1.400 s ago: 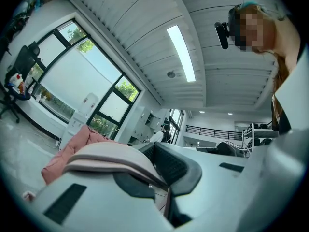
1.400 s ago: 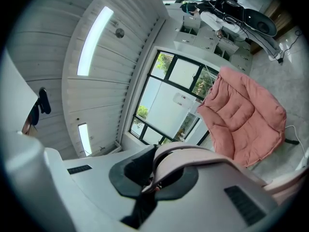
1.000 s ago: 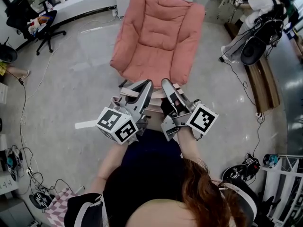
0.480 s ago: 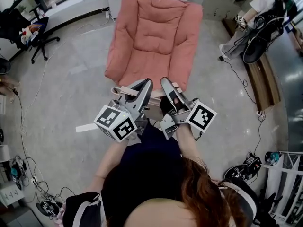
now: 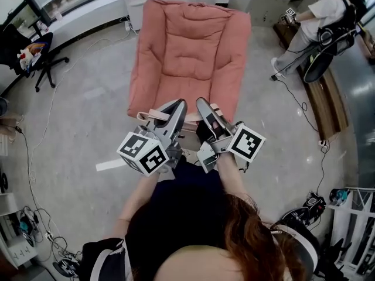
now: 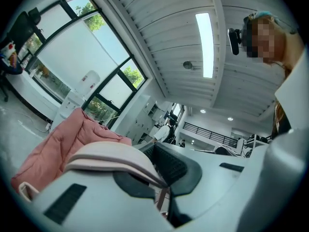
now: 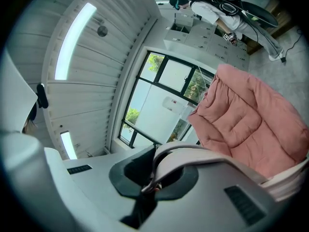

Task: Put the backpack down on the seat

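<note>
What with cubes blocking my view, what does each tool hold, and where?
Left tool grips one backpack strap; right tool grips the other strap.

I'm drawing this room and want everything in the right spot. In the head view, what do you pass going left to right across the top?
black office chair → pink armchair → person in a white top

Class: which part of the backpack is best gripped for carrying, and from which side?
The pale shoulder straps, one per gripper, coming in toward the armchair. Each is a thin flat loop the jaws can pinch, as the left gripper and right gripper do.
</note>
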